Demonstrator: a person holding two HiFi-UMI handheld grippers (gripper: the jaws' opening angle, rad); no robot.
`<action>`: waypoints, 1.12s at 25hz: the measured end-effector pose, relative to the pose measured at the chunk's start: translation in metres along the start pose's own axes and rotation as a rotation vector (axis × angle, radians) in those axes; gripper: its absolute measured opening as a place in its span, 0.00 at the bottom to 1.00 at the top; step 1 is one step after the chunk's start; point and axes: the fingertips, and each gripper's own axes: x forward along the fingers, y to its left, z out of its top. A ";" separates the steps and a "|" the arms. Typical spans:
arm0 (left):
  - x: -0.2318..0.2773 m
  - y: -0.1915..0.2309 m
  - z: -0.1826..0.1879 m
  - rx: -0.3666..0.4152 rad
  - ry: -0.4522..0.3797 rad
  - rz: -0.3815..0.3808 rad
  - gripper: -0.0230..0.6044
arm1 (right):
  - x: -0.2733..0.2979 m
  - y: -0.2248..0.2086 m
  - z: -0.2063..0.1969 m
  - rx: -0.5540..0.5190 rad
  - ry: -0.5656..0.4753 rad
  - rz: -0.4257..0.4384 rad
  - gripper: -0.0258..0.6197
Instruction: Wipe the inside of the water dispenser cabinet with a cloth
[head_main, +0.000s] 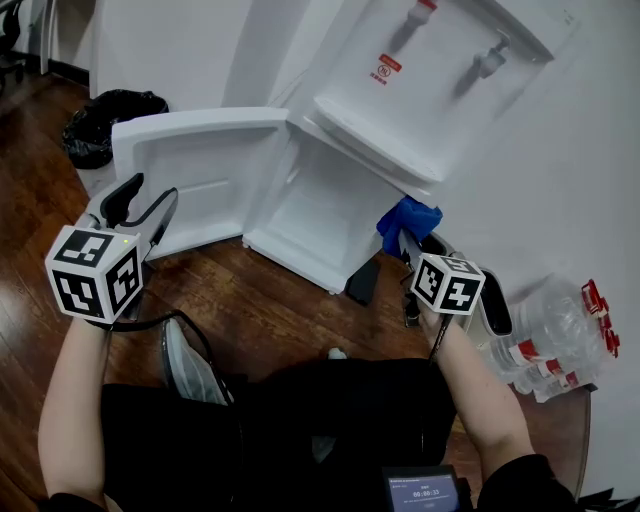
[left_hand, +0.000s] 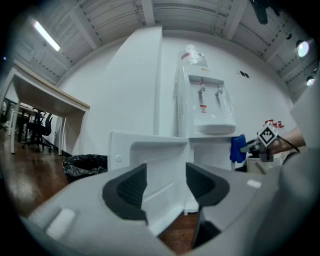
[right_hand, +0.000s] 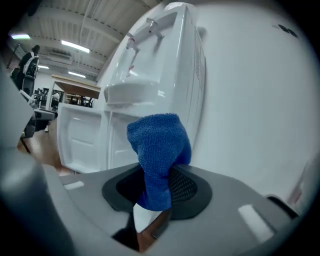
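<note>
Beside the open white water dispenser cabinet (head_main: 318, 205), the right gripper (head_main: 405, 245) is clamping a blue terry cloth (head_main: 410, 220); the left gripper (head_main: 148, 200) is hovering open-jawed by its white door (head_main: 205, 165).

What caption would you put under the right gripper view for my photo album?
Right gripper clamps a blue cloth in front of the white water dispenser, its cabinet door open.

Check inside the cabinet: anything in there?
Cabinet shows bare white walls and base, nothing in the visible part. Its right front corner is covered by the cloth held in the right gripper, so that part can't be checked.
</note>
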 end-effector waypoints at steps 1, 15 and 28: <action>0.000 -0.001 0.000 0.002 0.002 0.000 0.43 | -0.001 0.003 0.007 0.008 -0.010 0.015 0.23; 0.004 -0.027 0.002 0.042 0.002 -0.097 0.43 | 0.101 0.157 0.064 -0.067 -0.018 0.269 0.23; -0.009 -0.091 0.024 0.065 -0.068 -0.392 0.43 | 0.065 0.218 0.035 0.058 -0.031 0.625 0.23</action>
